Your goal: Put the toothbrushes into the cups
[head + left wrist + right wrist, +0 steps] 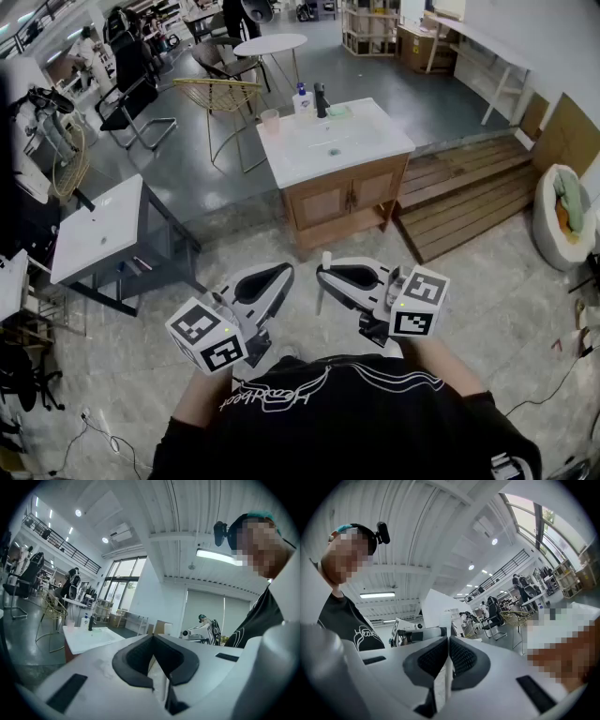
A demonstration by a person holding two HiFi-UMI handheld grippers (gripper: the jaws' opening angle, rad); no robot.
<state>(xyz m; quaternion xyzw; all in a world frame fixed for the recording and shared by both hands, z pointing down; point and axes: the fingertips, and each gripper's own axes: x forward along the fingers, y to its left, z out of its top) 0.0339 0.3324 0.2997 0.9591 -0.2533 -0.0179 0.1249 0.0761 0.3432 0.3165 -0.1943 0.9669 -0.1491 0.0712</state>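
Closest to the lens, a black shirt [375, 422] with white print is seen across the bottom of the head view. Beyond it a pale tiled floor [487, 309] is spread, and on it a wooden cabinet [328, 202] with a white basin top is set, with a low wooden platform [469, 192] just beside it on the right. A grey table [98, 230] bearing a white slab is placed well apart on the left, and a gold wire chair [225, 98] is found behind the cabinet. The left gripper [284, 272] and the right gripper [323, 275] are held level before the chest, tips turned towards each other, near but apart. The left fingers are pressed together at the tips; a pale strip is seen in the slot below them, and what it is cannot be told. The right fingers are clamped on a thin white toothbrush [325, 261], held upright. A pink cup [270, 120] is stood at the far left corner of the basin top, with a bottle [302, 100] and a black tap [321, 98] near it, well apart from both grippers.
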